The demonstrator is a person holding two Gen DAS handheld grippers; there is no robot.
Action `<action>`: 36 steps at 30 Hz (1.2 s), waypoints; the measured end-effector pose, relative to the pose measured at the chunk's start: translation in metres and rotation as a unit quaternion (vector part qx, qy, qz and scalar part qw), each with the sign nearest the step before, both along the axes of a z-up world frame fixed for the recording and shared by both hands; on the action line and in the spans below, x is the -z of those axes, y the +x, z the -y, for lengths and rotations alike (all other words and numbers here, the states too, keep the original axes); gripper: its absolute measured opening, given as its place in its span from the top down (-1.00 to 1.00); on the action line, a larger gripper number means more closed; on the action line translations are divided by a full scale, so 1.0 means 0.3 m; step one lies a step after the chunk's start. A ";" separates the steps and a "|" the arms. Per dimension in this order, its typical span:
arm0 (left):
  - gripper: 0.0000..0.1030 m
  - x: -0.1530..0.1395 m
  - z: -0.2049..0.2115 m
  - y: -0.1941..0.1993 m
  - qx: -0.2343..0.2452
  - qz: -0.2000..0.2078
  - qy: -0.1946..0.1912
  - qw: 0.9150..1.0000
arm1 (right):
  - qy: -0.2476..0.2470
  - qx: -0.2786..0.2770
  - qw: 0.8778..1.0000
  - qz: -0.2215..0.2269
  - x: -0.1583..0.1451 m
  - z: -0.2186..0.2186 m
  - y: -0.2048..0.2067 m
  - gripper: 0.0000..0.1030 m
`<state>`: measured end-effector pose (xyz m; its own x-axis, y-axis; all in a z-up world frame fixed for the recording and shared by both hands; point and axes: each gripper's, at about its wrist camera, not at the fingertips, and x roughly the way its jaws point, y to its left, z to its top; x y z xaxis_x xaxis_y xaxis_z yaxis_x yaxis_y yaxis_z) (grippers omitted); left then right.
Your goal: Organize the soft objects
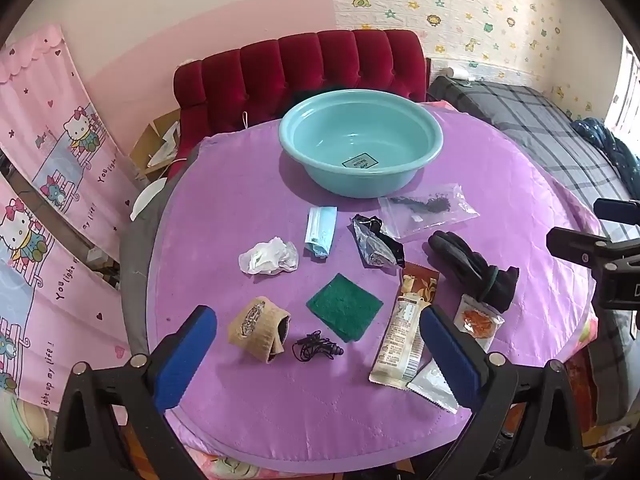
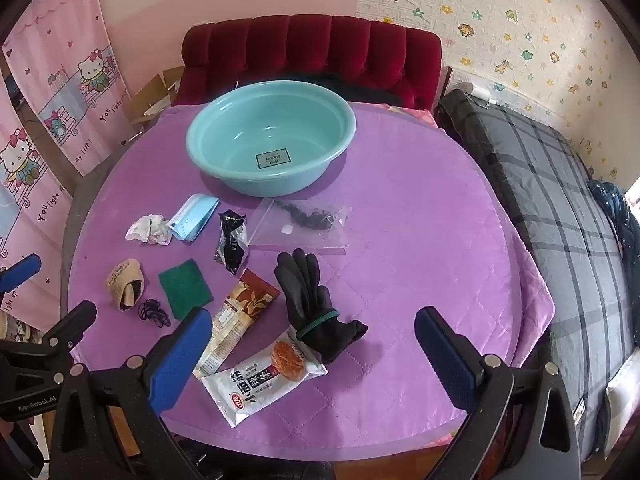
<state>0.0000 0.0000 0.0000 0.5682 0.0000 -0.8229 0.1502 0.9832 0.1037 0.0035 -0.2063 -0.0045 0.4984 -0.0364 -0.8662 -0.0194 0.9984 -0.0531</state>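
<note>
Nothing has yet gone into the teal basin (image 2: 270,141), which sits empty at the far side of the purple-covered desk (image 2: 420,240). The left claw (image 1: 318,354) and right claw (image 2: 313,354) both hang over the near edge, jaws spread wide and gripping nothing. All the soft things lie loose on the cloth in front of the basin: a black glove (image 2: 314,304), a green scouring pad (image 1: 345,307), a blue face mask (image 1: 321,231), a crumpled white tissue (image 1: 269,257), a tan knitted cuff (image 1: 259,329) and a tangle of black hair ties (image 1: 314,350), mixed among snack wrappers (image 2: 262,378) and a clear zip bag (image 2: 302,226). By the look of it, the sorting has not started and every piece remains to be moved.
</note>
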 end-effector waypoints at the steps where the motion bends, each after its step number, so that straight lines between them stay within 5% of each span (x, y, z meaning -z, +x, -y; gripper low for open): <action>1: -1.00 0.000 0.000 0.000 -0.001 -0.001 -0.001 1.000 | 0.000 -0.001 1.000 0.001 0.000 0.000 0.002 -1.00; 36: -1.00 -0.011 0.008 0.002 -0.002 -0.003 -0.013 1.000 | 0.001 -0.005 1.000 0.006 -0.007 -0.016 0.005 -1.00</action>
